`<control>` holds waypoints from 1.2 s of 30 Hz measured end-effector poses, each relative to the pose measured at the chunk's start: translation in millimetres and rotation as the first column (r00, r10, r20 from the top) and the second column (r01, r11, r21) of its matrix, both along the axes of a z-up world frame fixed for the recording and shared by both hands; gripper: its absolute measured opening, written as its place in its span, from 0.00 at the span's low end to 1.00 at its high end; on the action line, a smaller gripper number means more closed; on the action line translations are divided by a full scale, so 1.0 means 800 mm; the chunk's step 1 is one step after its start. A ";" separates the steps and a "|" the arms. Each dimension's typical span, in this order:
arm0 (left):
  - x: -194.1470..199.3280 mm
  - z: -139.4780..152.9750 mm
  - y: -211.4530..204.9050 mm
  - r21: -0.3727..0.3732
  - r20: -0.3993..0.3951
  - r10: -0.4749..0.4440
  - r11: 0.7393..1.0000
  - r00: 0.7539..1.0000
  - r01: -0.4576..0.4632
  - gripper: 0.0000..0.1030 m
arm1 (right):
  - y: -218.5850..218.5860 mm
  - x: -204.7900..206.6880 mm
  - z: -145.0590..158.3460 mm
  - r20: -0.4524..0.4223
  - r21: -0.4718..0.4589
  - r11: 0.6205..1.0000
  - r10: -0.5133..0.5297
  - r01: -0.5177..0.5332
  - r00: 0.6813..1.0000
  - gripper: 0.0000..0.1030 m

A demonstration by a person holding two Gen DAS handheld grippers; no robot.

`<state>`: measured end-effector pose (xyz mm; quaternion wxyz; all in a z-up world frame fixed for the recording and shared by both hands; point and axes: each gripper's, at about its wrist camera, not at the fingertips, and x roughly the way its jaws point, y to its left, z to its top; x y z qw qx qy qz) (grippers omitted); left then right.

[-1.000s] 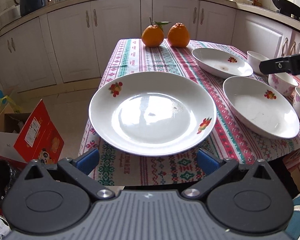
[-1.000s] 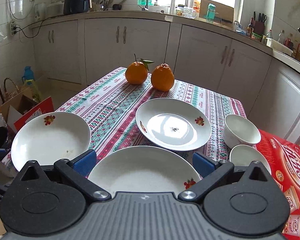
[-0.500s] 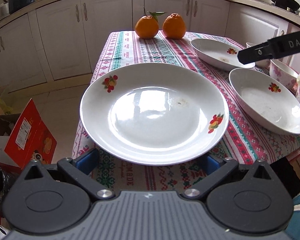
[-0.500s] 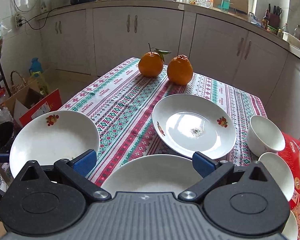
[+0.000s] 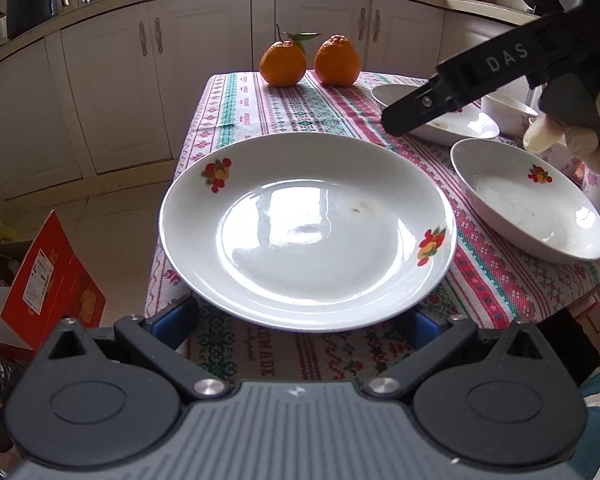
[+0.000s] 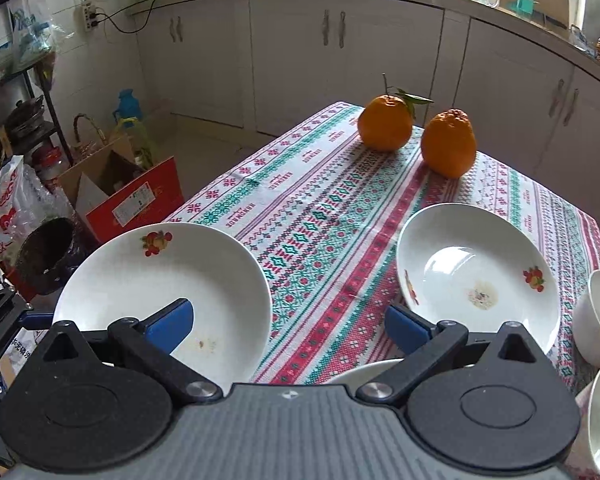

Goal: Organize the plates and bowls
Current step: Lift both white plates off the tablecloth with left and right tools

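A white plate with fruit prints (image 5: 308,232) lies at the table's near left corner; it also shows in the right wrist view (image 6: 164,280). My left gripper (image 5: 300,320) is open, its blue fingertips under the plate's near rim on either side. A second plate (image 5: 528,208) lies to its right, a third (image 5: 456,124) behind, also in the right wrist view (image 6: 480,276). My right gripper (image 6: 288,324) is open and empty above the cloth between two plates. Its black finger (image 5: 460,84) shows in the left wrist view. Small white bowls (image 6: 596,316) stand at the right edge.
Two oranges (image 5: 312,62) sit at the far end of the patterned tablecloth (image 5: 284,108). A red carton (image 5: 48,288) and an open cardboard box stand on the floor left of the table. White kitchen cabinets (image 5: 204,80) run behind.
My left gripper has moved closer to the near plate, its fingertips now under the rim. My right gripper has risen and swung left, over the cloth between the plates.
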<state>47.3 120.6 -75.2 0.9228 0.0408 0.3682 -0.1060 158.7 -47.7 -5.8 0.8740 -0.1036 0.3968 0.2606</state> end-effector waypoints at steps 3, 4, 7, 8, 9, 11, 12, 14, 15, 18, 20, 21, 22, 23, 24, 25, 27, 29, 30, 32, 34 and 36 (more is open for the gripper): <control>-0.003 -0.002 0.003 -0.005 0.015 -0.015 1.000 1.000 0.015 1.00 | 0.012 0.006 -0.004 -0.011 -0.007 0.999 0.036 -0.036 0.999 1.00; -0.004 -0.001 0.002 -0.003 0.016 -0.016 1.000 1.000 0.016 1.00 | 0.015 0.009 -0.006 -0.019 -0.007 0.999 0.048 -0.048 0.999 1.00; -0.005 -0.001 0.002 0.000 0.020 -0.019 1.000 1.000 0.019 1.00 | 0.022 0.018 -0.011 -0.051 0.006 0.996 0.089 -0.089 0.995 1.00; -0.006 -0.001 0.003 -0.003 0.025 -0.019 1.000 1.000 0.019 1.00 | 0.025 0.021 -0.013 -0.064 0.016 0.994 0.108 -0.108 0.992 1.00; -0.007 -0.002 0.003 -0.003 0.032 -0.021 1.000 0.999 0.021 1.00 | 0.027 0.024 -0.015 -0.072 0.026 0.992 0.128 -0.127 0.989 1.00; -0.009 -0.002 0.003 -0.004 0.042 -0.018 1.000 0.999 0.018 1.00 | 0.031 0.030 -0.018 -0.090 0.042 0.986 0.167 -0.163 0.982 1.00; -0.010 -0.002 0.003 -0.005 0.044 -0.019 1.000 0.999 0.019 1.00 | 0.034 0.033 -0.020 -0.101 0.048 0.983 0.183 -0.179 0.978 1.00; -0.011 -0.002 0.004 -0.006 0.045 -0.026 1.000 0.999 0.026 1.00 | 0.039 0.038 -0.024 -0.122 0.054 0.976 0.215 -0.210 0.969 1.00; -0.011 -0.002 0.004 -0.006 0.047 -0.030 1.000 0.998 0.030 1.00 | 0.041 0.041 -0.026 -0.131 0.056 0.974 0.225 -0.220 0.965 1.00; -0.012 -0.001 0.006 -0.008 0.048 -0.036 0.999 0.998 0.036 1.00 | 0.048 0.047 -0.032 -0.152 0.059 0.967 0.256 -0.249 0.955 1.00; -0.012 0.000 0.007 -0.010 0.045 -0.043 0.999 0.998 0.044 1.00 | 0.052 0.053 -0.035 -0.162 0.067 0.962 0.274 -0.266 0.948 1.00; -0.010 0.000 0.008 -0.011 0.042 -0.048 0.999 0.998 0.049 1.00 | 0.053 0.056 -0.037 -0.171 0.075 0.959 0.281 -0.272 0.945 1.00; -0.009 0.000 0.009 -0.012 0.040 -0.054 0.998 0.998 0.055 1.00 | 0.054 0.059 -0.039 -0.180 0.083 0.957 0.288 -0.278 0.940 1.00; -0.008 0.001 0.010 -0.012 0.039 -0.060 0.998 0.997 0.060 0.99 | 0.055 0.062 -0.041 -0.186 0.091 0.955 0.296 -0.284 0.937 1.00; -0.008 0.001 0.011 -0.013 0.038 -0.064 0.998 0.997 0.065 0.99 | 0.056 0.065 -0.042 -0.189 0.097 0.953 0.302 -0.288 0.934 1.00; -0.008 0.001 0.013 -0.013 0.038 -0.070 0.997 0.997 0.070 0.99 | 0.057 0.067 -0.044 -0.194 0.103 0.950 0.310 -0.294 0.931 1.00; -0.007 0.002 0.015 -0.013 0.038 -0.082 0.996 0.996 0.083 0.99 | 0.058 0.072 -0.046 -0.202 0.115 0.947 0.319 -0.301 0.926 1.00; -0.006 0.002 0.016 -0.016 0.039 -0.095 0.995 0.995 0.095 0.99 | 0.060 0.077 -0.048 -0.212 0.129 0.943 0.330 -0.308 0.920 1.00; -0.006 0.002 0.017 -0.018 0.041 -0.102 0.995 0.994 0.102 0.99 | 0.061 0.079 -0.049 -0.214 0.135 0.940 0.336 -0.313 0.917 1.00; -0.005 0.003 0.018 -0.019 0.046 -0.118 0.993 0.992 0.119 0.99 | 0.063 0.084 -0.051 -0.224 0.146 0.937 0.344 -0.318 0.912 0.98; -0.004 0.003 0.019 -0.018 0.045 -0.132 0.991 0.990 0.132 0.99 | 0.064 0.088 -0.055 -0.236 0.156 0.934 0.350 -0.320 0.907 0.95; -0.002 0.003 0.020 -0.023 0.040 -0.137 0.990 0.990 0.138 0.99 | 0.064 0.092 -0.057 -0.249 0.163 0.933 0.354 -0.322 0.901 0.90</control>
